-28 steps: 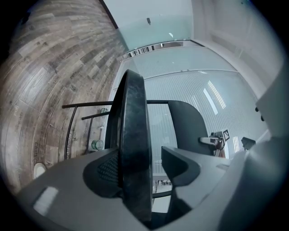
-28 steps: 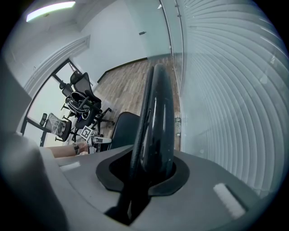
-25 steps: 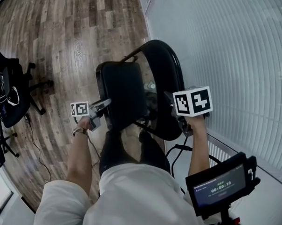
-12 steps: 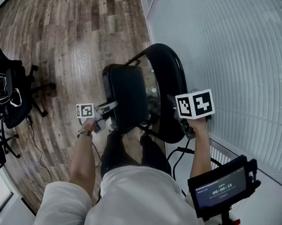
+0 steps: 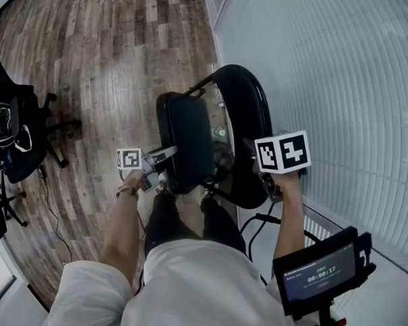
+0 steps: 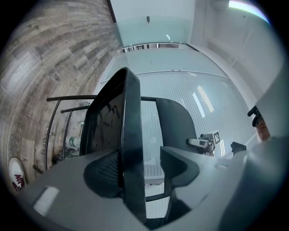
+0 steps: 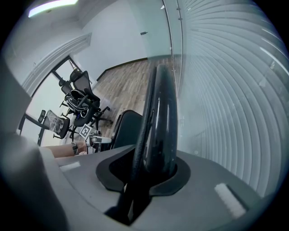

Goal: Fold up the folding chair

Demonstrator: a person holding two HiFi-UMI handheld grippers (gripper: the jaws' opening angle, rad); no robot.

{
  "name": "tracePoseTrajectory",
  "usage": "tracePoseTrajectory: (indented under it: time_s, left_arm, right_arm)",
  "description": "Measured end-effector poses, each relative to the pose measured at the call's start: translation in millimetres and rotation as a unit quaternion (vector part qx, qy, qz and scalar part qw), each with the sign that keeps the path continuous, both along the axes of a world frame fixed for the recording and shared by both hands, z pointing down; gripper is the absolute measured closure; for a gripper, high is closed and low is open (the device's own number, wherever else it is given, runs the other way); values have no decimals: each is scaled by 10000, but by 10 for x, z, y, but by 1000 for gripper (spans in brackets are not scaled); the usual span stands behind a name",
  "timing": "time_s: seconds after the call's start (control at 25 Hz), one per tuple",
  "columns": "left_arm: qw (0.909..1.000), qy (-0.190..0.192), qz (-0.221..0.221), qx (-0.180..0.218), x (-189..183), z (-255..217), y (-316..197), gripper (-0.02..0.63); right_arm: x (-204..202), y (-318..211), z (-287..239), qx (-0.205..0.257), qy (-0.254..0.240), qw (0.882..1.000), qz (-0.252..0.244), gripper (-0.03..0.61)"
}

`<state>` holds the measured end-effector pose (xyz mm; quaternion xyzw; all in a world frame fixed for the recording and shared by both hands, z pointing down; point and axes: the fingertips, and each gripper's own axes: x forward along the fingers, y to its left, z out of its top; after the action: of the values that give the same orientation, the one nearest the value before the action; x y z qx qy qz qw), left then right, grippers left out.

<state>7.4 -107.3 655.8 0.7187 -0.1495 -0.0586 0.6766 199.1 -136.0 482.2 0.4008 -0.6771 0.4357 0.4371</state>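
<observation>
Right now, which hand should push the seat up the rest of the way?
Left, probably. The left gripper has the seat between its just-closing jaws, not yet pinched. The right gripper is clamped on the backrest, holding it steady.

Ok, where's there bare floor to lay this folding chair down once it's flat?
Free: the wood floor ahead and left of the folding chair, as far as the office chairs at the left edge. Crowded: the strip between the chair and the ribbed wall, and by the person's legs.
</observation>
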Motion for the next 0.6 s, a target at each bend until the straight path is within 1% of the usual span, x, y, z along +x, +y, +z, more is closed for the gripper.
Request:
tracePoseTrajectory:
  time_s: [0.12, 0.24, 0.36, 0.48, 0.52, 0.6]
  left_arm:
    - [10000, 30, 1, -5, 70, -1, -6, 380]
    - [9997, -254, 34, -10, 60, 68, -9, 387]
    - [9998, 189, -26, -95, 156, -58, -14, 387]
    - [10000, 46, -6, 3, 130, -20, -25, 387]
    - [10000, 48, -13, 8, 135, -22, -27, 387]
    - [9998, 188, -42, -52, 180, -70, -30, 387]
  right_arm:
    - [36, -6, 14, 0, -3, 10000, 3, 514]
    - [42, -7, 13, 3, -4, 10000, 6, 514]
    - [34, -8, 7, 0, -3, 10000, 2, 514]
    - [28, -13, -1, 0, 8, 10000, -9, 512]
    - [26, -15, -4, 2, 13, 10000, -12, 512]
    - [24, -21, -10, 5, 30, 10000, -18, 511]
